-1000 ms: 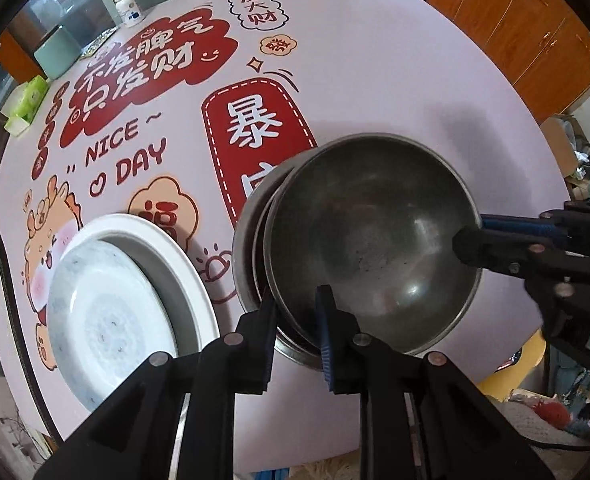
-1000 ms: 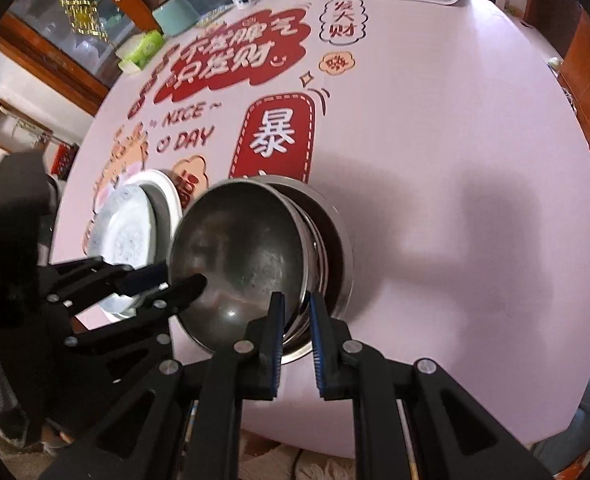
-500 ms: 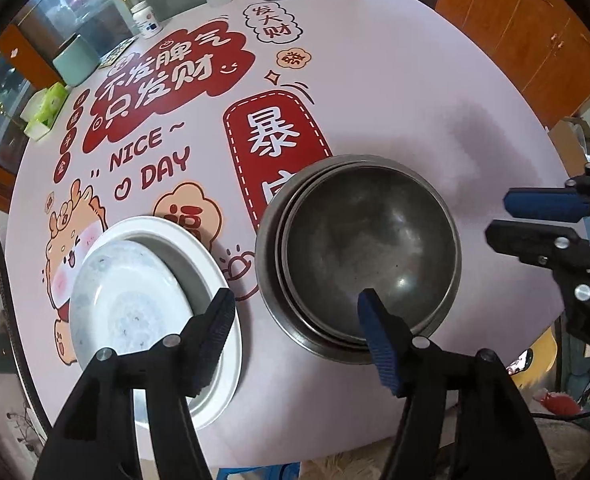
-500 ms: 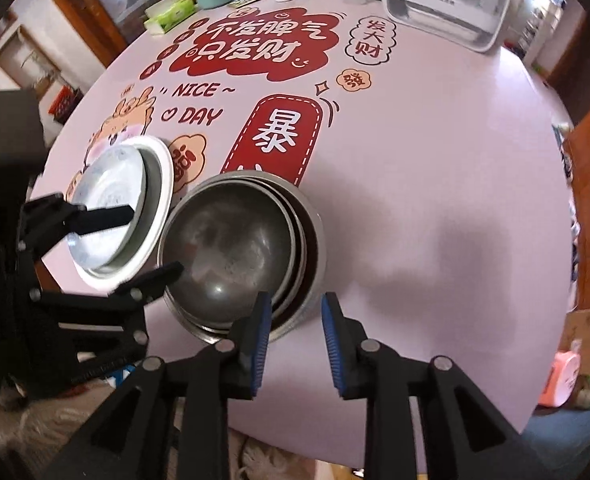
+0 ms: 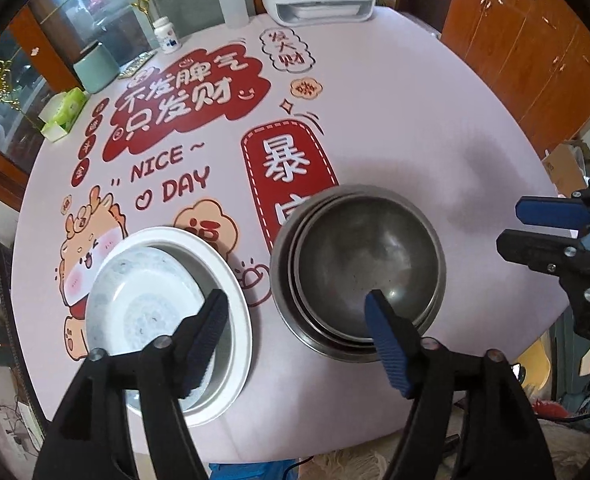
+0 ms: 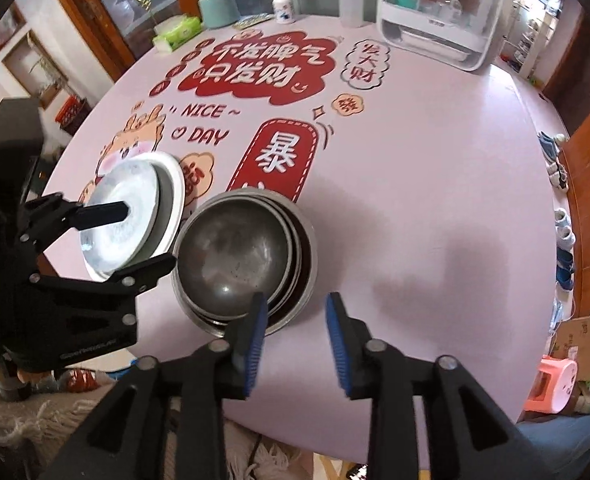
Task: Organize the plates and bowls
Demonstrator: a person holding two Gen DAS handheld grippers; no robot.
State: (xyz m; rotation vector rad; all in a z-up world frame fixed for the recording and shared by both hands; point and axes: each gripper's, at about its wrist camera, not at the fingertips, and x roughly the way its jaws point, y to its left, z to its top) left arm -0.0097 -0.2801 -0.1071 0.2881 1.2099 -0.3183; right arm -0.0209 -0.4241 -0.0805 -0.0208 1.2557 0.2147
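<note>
Steel first: in the left wrist view the stack of metal bowls [image 5: 359, 276] sits nested on the pink desk [image 5: 415, 128], near its front edge, with the stacked plates [image 5: 167, 312] just beside it at nine o'clock, a grey-patterned plate lying off-centre in a white one. The left gripper [image 5: 295, 340] hangs above both stacks, its jaws spread wide and still opening, nothing between them; one finger shows over the plates, the other over the bowls' near rim. The right gripper [image 5: 543, 228] enters at three o'clock of the bowls, clear of the rim.

In the right wrist view the bowls [image 6: 239, 260] lie at about eleven o'clock from the right gripper [image 6: 295, 336], whose jaws are parted and opening, holding nothing (the left finger overlaps the bowls' near rim in the picture, but whether it touches I cannot tell). The plates [image 6: 135, 216] are at nine o'clock of the bowls, under the left gripper [image 6: 147, 236].

Both stacks look settled. The plates are plainly nearer the left hand, so any squaring of that stack probably falls to it.
</note>
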